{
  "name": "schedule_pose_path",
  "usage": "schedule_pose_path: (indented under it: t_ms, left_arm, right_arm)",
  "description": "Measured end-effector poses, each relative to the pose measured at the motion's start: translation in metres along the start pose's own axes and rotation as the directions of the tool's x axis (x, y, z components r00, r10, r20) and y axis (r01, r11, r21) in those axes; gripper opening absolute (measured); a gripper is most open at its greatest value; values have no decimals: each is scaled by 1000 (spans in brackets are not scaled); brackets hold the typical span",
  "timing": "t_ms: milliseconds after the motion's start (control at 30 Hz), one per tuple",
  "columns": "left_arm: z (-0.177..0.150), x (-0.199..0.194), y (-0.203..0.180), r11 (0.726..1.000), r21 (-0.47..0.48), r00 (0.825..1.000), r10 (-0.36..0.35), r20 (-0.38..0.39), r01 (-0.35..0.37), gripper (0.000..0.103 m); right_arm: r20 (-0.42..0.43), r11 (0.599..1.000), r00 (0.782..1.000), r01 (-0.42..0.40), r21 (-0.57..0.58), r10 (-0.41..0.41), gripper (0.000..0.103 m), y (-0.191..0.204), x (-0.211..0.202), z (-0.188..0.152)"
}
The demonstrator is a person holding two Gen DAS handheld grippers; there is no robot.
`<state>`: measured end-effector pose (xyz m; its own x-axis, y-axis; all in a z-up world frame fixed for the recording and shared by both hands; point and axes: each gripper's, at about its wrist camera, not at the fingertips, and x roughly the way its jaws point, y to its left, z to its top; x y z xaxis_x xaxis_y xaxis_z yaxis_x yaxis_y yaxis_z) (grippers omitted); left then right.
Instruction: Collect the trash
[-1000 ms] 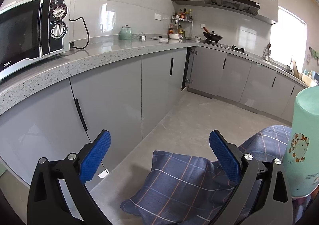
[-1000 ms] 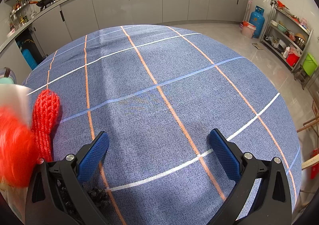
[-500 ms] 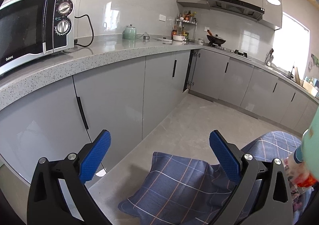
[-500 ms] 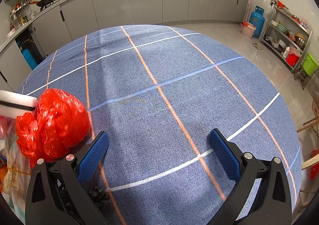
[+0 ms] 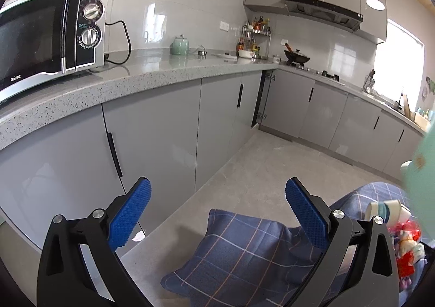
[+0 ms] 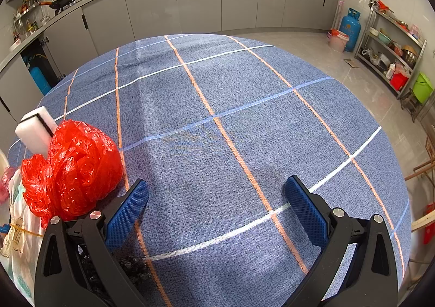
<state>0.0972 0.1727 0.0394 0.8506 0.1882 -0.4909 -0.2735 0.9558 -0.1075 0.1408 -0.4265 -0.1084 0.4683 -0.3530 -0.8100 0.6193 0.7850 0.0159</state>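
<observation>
Trash sits in a heap at the left edge of the desk with the blue checked tablecloth [image 6: 231, 122]: a crumpled red plastic bag [image 6: 73, 168], a white foam block with a black stripe [image 6: 36, 130] touching its far side, and pale printed wrappers [image 6: 19, 230] below. From the right tool [image 6: 217, 209], which is spread wide and holds nothing, the bag lies just beside the left finger, slightly forward. The left tool [image 5: 217, 211], equally spread and empty, points at the grey cabinets [image 5: 152, 143], with the heap off to its right. The right tool looks nearer; a short leftward swing seems needed.
</observation>
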Motion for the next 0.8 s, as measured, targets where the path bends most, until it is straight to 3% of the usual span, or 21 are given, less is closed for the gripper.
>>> schedule_pose_path:
  t_ms: [133, 300, 500, 800]
  left_arm:
    - [2, -1, 3, 1000, -17, 1000, -9, -7, 9, 97]
    - [9, -9, 12, 1000, -13, 997, 27, 71, -26, 97]
    - [9, 4, 22, 998, -41, 998, 43, 36, -42, 97]
    - [16, -2, 33, 997, -55, 995, 66, 71, -62, 97]
  right_arm:
    - [0, 1000, 1000, 0, 0, 0, 99, 0, 0, 0]
    - [0, 1000, 1000, 0, 0, 0, 99, 0, 0, 0]
    - [0, 1000, 1000, 0, 0, 0, 99, 0, 0, 0]
    - [0, 1000, 1000, 0, 0, 0, 99, 0, 1, 0]
